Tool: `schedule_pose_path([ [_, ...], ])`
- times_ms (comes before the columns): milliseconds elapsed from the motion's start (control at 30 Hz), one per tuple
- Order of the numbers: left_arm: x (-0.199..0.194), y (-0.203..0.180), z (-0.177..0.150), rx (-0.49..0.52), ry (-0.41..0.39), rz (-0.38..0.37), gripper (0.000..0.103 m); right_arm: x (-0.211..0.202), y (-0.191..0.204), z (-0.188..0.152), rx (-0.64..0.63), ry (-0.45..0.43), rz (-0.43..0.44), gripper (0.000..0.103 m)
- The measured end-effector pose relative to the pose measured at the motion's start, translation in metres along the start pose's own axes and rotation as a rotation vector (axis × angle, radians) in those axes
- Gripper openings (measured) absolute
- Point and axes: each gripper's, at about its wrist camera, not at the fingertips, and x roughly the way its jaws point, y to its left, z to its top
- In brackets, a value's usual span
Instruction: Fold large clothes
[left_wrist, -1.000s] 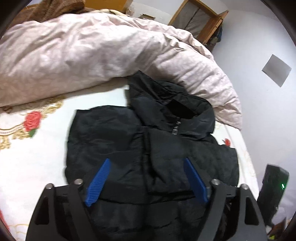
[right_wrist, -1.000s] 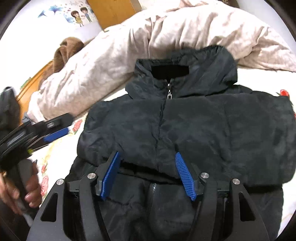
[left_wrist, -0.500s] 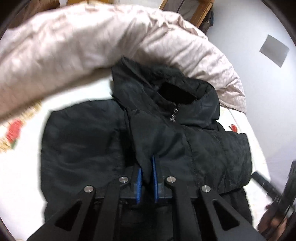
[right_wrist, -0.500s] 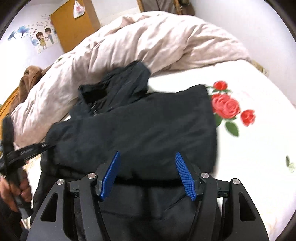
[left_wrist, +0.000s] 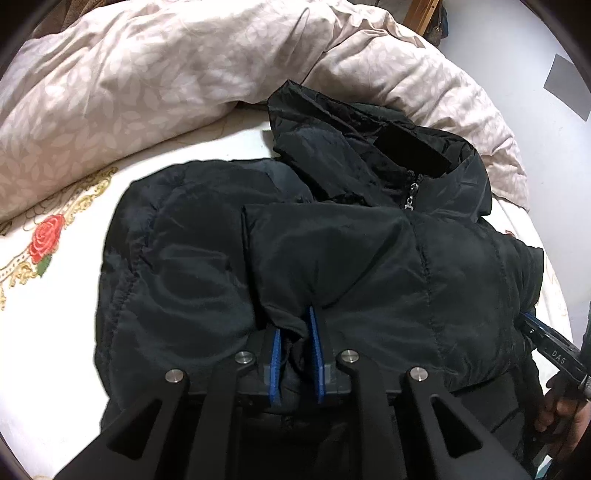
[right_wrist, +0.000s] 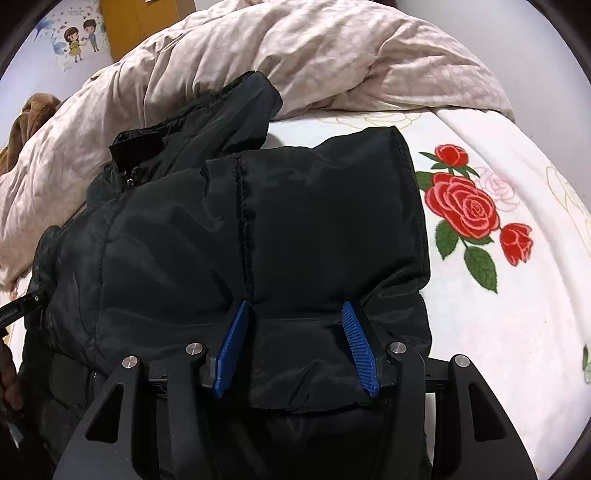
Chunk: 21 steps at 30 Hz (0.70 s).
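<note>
A black padded jacket (left_wrist: 332, 258) lies on the white rose-print bed sheet (left_wrist: 55, 314), hood and zip pull toward the quilt. Both sleeves are folded across its front. My left gripper (left_wrist: 295, 325) is shut on a fold of the jacket's fabric near the middle of the lower edge. In the right wrist view the jacket (right_wrist: 258, 229) fills the middle. My right gripper (right_wrist: 293, 314) is open, its blue pads straddling the folded sleeve end near the right edge. The right gripper also shows in the left wrist view (left_wrist: 546, 339) at the jacket's far side.
A bunched pink quilt (left_wrist: 184, 66) lies behind the jacket along the head of the bed. A brown garment (right_wrist: 26, 122) sits at the far left. Red roses (right_wrist: 465, 206) are printed on the sheet (right_wrist: 517, 314) to the right. A white wall stands beyond the bed.
My left gripper went from open to shut on the jacket's fabric and stayed there. My right gripper swung to the jacket's right side and moved in over the folded sleeve, still open.
</note>
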Motion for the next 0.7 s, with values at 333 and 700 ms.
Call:
schedule_pose_path([
  [333, -0.064, -0.015, 0.033, 0.089, -0.169, 0.006, 0.044, -0.042, -0.014, 0.043, 0.004, -0.114, 0.026, 0.054],
  [700, 0.025, -0.035, 0.037, 0.180, -0.060, 0.053, 0.044, 0.027, -0.034, 0.043, 0.050, -0.007, -0.020, 0.054],
])
